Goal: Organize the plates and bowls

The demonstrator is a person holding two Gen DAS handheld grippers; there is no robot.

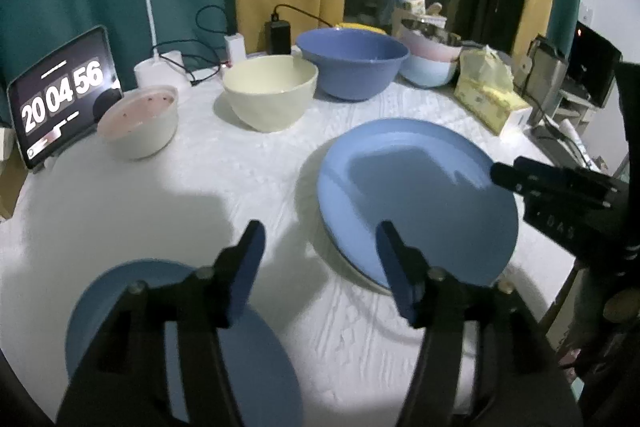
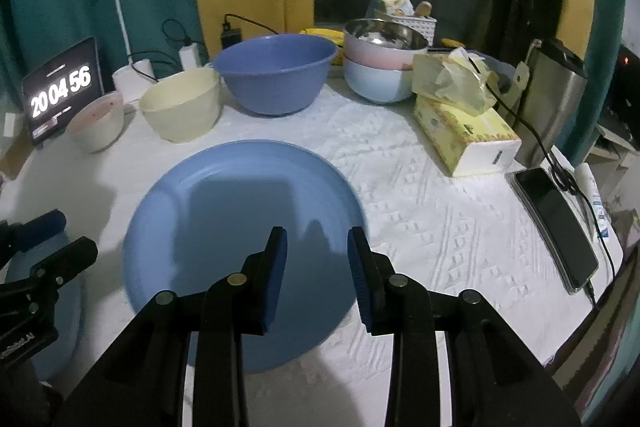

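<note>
A large blue plate (image 1: pixel 420 203) (image 2: pixel 244 239) lies on the white tablecloth, on top of a pale plate whose rim shows beneath it. A second blue plate (image 1: pixel 184 347) lies at the near left, under my left gripper (image 1: pixel 318 267), which is open and empty. My right gripper (image 2: pixel 318 271) is open and empty above the large plate's near right edge; it also shows in the left wrist view (image 1: pixel 504 175). Behind stand a pink-white bowl (image 1: pixel 140 123), a cream bowl (image 1: pixel 270 91), a big blue bowl (image 1: pixel 352 63) and a stack of bowls (image 2: pixel 380 67).
A tablet clock (image 1: pixel 60 95), a desk lamp (image 1: pixel 152 27) and chargers with cables stand at the back left. A tissue box (image 2: pixel 464 131), a steel container (image 2: pixel 552 99) and a phone (image 2: pixel 556 227) are on the right near the table edge.
</note>
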